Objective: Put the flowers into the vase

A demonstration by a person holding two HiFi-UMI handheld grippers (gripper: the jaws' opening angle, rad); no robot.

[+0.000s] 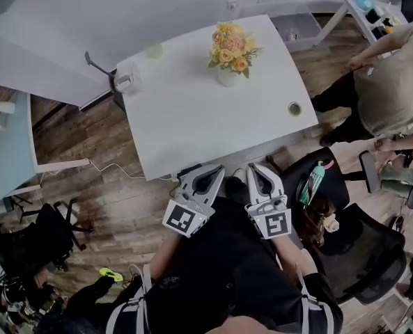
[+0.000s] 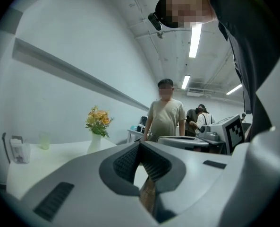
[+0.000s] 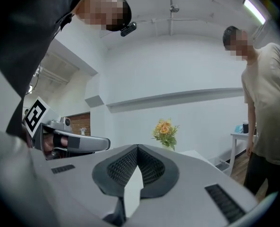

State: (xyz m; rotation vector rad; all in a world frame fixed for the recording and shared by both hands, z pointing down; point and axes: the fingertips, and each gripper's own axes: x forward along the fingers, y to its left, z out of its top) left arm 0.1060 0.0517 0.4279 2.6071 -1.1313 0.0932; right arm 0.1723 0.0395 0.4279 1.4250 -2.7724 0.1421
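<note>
A bunch of orange and yellow flowers (image 1: 230,47) stands upright in a small white vase (image 1: 227,77) on the far part of the white table (image 1: 192,124). The flowers (image 2: 98,118) and vase (image 2: 94,144) show left of centre in the left gripper view, and the flowers (image 3: 165,130) appear again beyond the jaws in the right gripper view. My left gripper (image 1: 210,175) and right gripper (image 1: 257,172) hang side by side just off the table's near edge, close to my body. Both are shut with nothing between the pads, and both are far from the vase.
On the table stand a small white holder (image 1: 128,81) at the left corner, a pale cup (image 1: 154,49) and a round dark-rimmed object (image 1: 294,108). A person in a beige shirt (image 1: 394,82) stands at the right. Black chairs (image 1: 359,249) sit to my right, one with a green bottle (image 1: 315,181).
</note>
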